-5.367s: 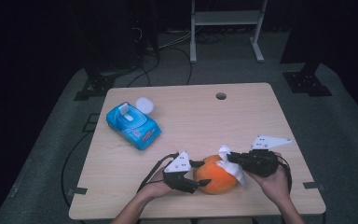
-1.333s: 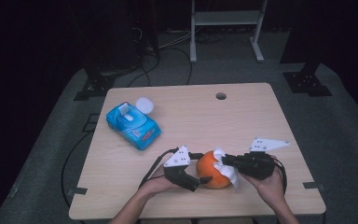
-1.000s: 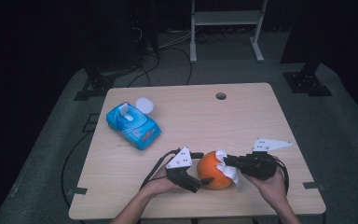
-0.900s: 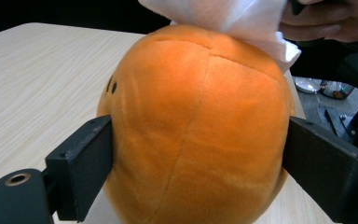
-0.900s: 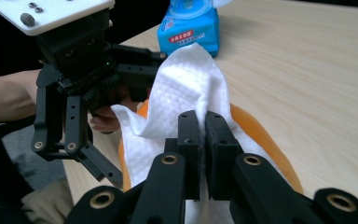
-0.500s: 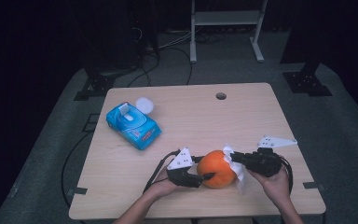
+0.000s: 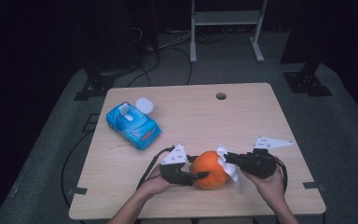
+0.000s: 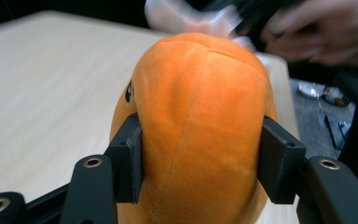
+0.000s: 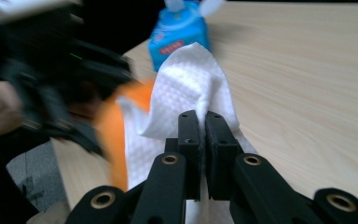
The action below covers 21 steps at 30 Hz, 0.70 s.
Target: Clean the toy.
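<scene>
An orange plush toy (image 7: 209, 169) rests near the table's front edge. My left gripper (image 7: 200, 175) comes at it from the left. Its jaws have just been closing with the toy between them, and in the left gripper view both pads press into the toy's (image 8: 200, 126) sides. From the right, my right gripper (image 7: 227, 157) is shut on a white wipe (image 7: 230, 170) that lies against the toy's right side. In the right gripper view, the wipe (image 9: 189, 79) stands up out of the shut jaws (image 9: 204, 116).
A blue pack of wipes (image 7: 133, 122) with its white lid (image 7: 144, 104) flipped open lies at the table's (image 7: 242, 116) left. A small round hole (image 7: 221, 96) is near the far edge. Cables and a metal stand are on the dark floor beyond.
The left jaws have closed in on the orange toy. The right gripper and its wipe have shifted slightly up along the toy's right side.
</scene>
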{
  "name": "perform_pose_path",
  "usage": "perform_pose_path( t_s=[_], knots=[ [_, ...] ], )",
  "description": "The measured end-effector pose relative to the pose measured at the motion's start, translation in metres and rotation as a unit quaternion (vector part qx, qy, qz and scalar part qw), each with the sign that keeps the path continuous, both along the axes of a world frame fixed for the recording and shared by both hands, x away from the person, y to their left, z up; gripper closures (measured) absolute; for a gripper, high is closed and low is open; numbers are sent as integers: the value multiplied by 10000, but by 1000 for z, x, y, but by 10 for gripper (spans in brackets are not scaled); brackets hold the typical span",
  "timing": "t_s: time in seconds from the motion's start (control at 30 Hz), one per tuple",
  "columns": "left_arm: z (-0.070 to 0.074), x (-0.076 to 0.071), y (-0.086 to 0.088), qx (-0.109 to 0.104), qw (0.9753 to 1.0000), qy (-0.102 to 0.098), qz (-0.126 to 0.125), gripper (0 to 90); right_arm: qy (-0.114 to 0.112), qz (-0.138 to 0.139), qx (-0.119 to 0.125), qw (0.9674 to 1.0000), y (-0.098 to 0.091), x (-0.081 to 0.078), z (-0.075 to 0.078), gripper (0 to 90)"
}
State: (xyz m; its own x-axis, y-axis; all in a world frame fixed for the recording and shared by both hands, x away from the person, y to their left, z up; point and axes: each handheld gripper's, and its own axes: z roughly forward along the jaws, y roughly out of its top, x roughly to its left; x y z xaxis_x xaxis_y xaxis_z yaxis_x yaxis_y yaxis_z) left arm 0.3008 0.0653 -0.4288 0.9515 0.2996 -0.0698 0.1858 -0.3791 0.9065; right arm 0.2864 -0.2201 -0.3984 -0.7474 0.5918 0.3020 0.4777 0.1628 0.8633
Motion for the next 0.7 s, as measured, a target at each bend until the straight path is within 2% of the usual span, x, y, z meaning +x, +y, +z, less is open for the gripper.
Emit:
perform_pose_path(
  t_s=[0.03,0.1,0.17,0.27,0.3,0.33,0.37,0.43,0.5,0.57,0.63,0.7],
  knots=[
    [-1,0,-2,-58,10000,39,-3,413,-149,77,-71,9998,6,-4,5,855],
    [2,-2,-8,-23,10000,-66,-16,405,-464,242,-269,9983,21,-13,17,854],
    [2,-3,-10,9,9999,-138,-12,397,-637,372,-409,9964,32,-18,22,853],
    [2,-4,-7,7,9999,-113,-21,397,-801,267,-581,9947,32,-17,20,853],
    [3,-3,-6,32,9999,-97,-37,399,-818,125,-672,9943,27,-14,17,853],
    [3,-3,-5,43,9999,-96,-48,402,-766,-18,-678,9948,21,-11,14,853],
    [4,-3,-5,63,9999,-110,-55,405,-639,-96,-563,9963,15,-8,12,853],
    [6,-4,-6,86,9998,-132,-88,408,-533,-106,-479,9974,10,-7,9,853],
    [10,-4,-5,93,9998,-131,-124,410,-593,-24,-382,9975,12,-11,12,853],
    [16,-5,-2,39,9998,-123,-147,413,-783,151,-234,9965,16,-16,19,853],
    [21,-7,0,78,9997,-202,-126,413,-971,179,-307,9946,20,-21,24,853],
    [22,-6,1,108,9997,-204,-89,412,-933,145,-315,9950,20,-19,23,853]
  ],
)
